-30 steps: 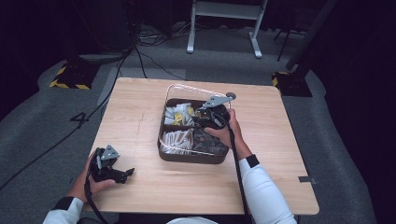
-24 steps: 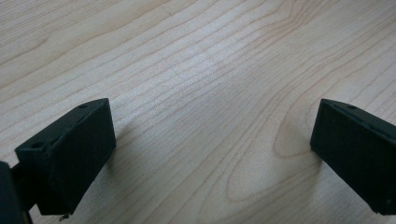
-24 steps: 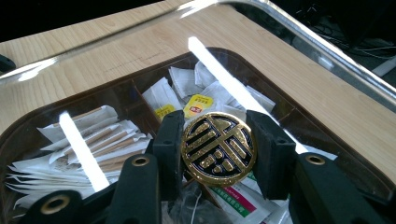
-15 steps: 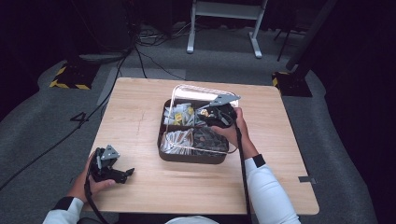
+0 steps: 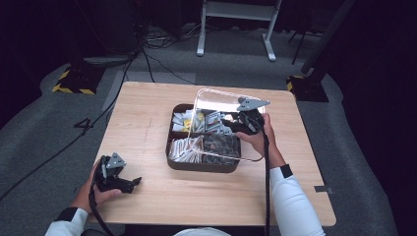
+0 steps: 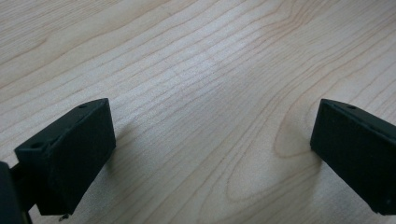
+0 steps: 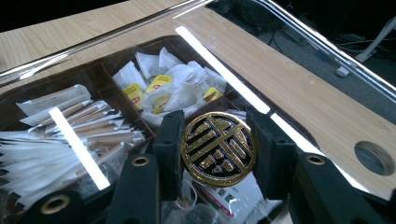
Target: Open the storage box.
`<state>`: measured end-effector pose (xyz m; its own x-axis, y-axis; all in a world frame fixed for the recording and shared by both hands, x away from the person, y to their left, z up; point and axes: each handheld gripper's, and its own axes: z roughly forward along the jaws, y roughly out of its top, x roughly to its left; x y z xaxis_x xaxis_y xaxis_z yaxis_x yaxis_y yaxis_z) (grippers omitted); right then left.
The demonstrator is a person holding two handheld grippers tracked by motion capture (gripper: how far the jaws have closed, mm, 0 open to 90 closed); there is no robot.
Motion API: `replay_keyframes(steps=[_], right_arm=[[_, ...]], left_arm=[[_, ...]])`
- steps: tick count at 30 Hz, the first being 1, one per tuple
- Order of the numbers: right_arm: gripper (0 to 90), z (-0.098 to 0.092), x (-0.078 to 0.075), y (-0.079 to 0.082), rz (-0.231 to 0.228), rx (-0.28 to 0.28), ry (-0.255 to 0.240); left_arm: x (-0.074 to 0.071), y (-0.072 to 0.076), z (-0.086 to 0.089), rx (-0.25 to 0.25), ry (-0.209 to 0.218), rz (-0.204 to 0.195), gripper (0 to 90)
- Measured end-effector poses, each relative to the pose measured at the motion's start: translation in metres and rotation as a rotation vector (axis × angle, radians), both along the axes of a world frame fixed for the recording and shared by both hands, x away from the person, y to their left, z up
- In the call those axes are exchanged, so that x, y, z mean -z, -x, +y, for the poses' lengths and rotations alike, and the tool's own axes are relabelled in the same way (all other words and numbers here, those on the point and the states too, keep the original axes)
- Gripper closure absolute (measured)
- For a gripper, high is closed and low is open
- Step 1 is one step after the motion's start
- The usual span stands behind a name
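Lifted and swung up since a second ago: clear lid (image 5: pixel 220 123), then flat on the box (image 5: pixel 196 164), now tilted over it, far edge raised toward the table's far side, near edge low above the front compartments. Long axis runs from near-left to far-right in the high view. Held by its round gold knob (image 7: pixel 218 149), clamped between the pads of the right gripper (image 5: pixel 235 124), itself carried higher and farther back. Seen through the lid: white and yellow sachets (image 7: pixel 163 86) in a far compartment, paper-wrapped sticks (image 7: pixel 79 121) beside them. Well apart at the near-left of the table (image 5: pixel 147 108), left gripper (image 5: pixel 134 182) unmoved, jaws spread wide over bare wood, gripping nothing.
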<state>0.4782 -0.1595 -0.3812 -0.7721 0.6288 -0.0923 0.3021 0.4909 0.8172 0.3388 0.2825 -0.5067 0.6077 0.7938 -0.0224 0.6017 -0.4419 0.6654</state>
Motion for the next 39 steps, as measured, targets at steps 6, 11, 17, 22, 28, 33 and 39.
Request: replay_keyframes(steps=[6, 11, 17, 22, 28, 33, 39], right_arm=[[59.4, -0.016, -0.004, 0.002, -0.003, 0.013, -0.003], [59.3, -0.029, -0.004, 0.004, -0.004, 0.028, 0.007], [59.3, -0.044, -0.004, 0.005, 0.003, 0.043, 0.016], [59.4, -0.058, -0.005, 0.007, 0.006, 0.054, 0.013], [59.3, -0.074, -0.007, 0.009, 0.005, 0.069, 0.011], [59.3, -0.09, -0.008, 0.012, 0.006, 0.092, 0.02], [59.3, -0.107, -0.004, 0.014, 0.015, 0.118, 0.03]], left_arm=[[0.0, 0.0, 0.0, 0.0, 0.0, 0.0, 0.3], [0.0, 0.0, 0.0, 0.0, 0.001, 0.0, 0.3], [0.0, 0.0, 0.0, 0.0, 0.0, 0.0, 0.3], [0.0, 0.0, 0.0, 0.0, -0.001, 0.0, 0.3], [0.0, 0.0, 0.0, 0.0, 0.0, 0.0, 0.3], [0.0, 0.0, 0.0, 0.001, 0.0, 0.001, 0.3], [0.0, 0.0, 0.0, 0.0, 0.001, 0.0, 0.3]])
